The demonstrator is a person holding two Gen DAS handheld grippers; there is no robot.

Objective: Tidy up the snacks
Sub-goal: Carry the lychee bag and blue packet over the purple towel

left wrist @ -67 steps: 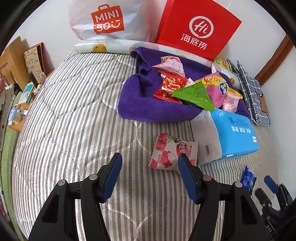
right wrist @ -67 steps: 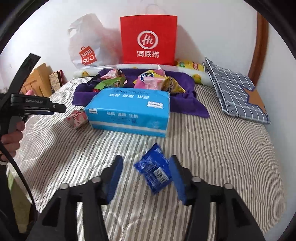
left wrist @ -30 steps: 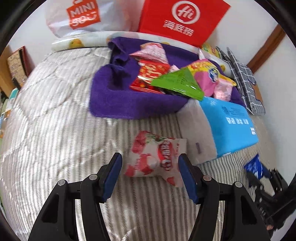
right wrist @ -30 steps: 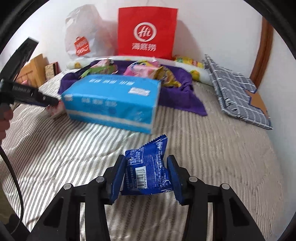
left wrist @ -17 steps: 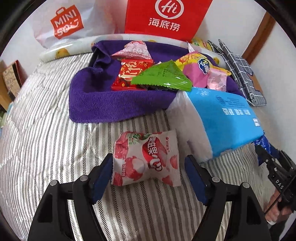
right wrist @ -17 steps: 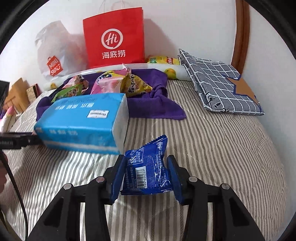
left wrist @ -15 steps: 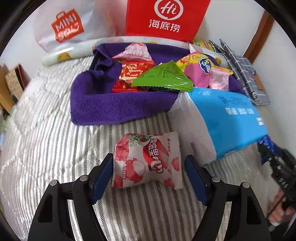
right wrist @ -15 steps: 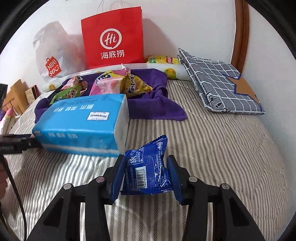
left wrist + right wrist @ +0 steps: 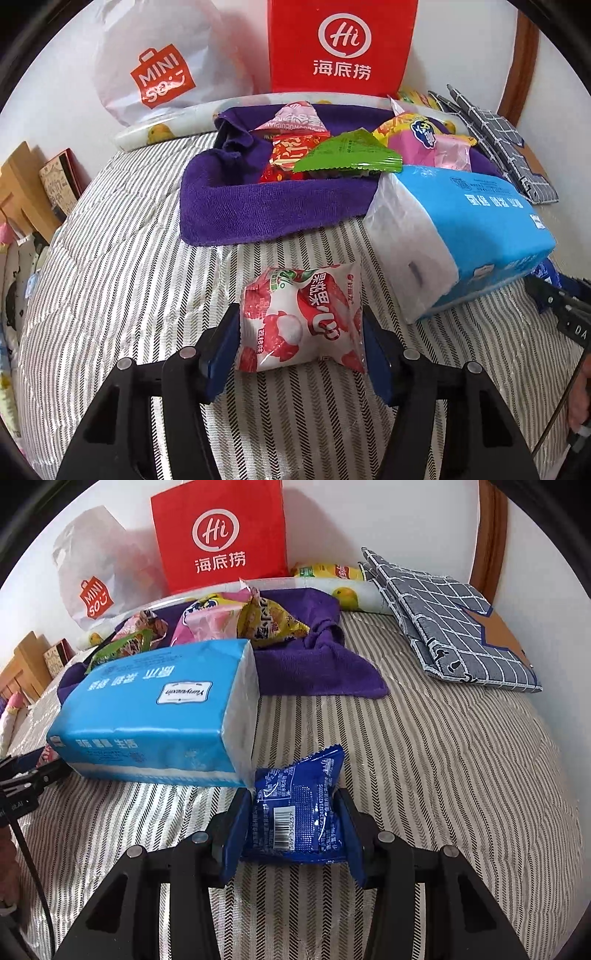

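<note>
My left gripper (image 9: 301, 328) is shut on a red-and-white lychee snack packet (image 9: 299, 317) just above the striped bed. My right gripper (image 9: 293, 821) is shut on a blue snack packet (image 9: 299, 805) and holds it beside the blue tissue pack (image 9: 159, 709). A purple towel (image 9: 258, 206) lies further back and holds several snack packets: green (image 9: 347, 155), red (image 9: 291, 155), and pink and yellow (image 9: 417, 140). The towel also shows in the right wrist view (image 9: 317, 664). The right gripper shows at the right edge of the left wrist view (image 9: 554, 295).
The blue tissue pack (image 9: 476, 221) lies between the two grippers. A red paper bag (image 9: 340, 44) and a white plastic bag (image 9: 162, 77) stand against the wall. Folded grey checked fabric (image 9: 454, 620) lies at the right. Wooden furniture and books (image 9: 37, 184) stand left of the bed.
My left gripper has closed its fingers onto the lychee packet. My right gripper keeps holding the blue packet and has shifted slightly closer to the tissue pack.
</note>
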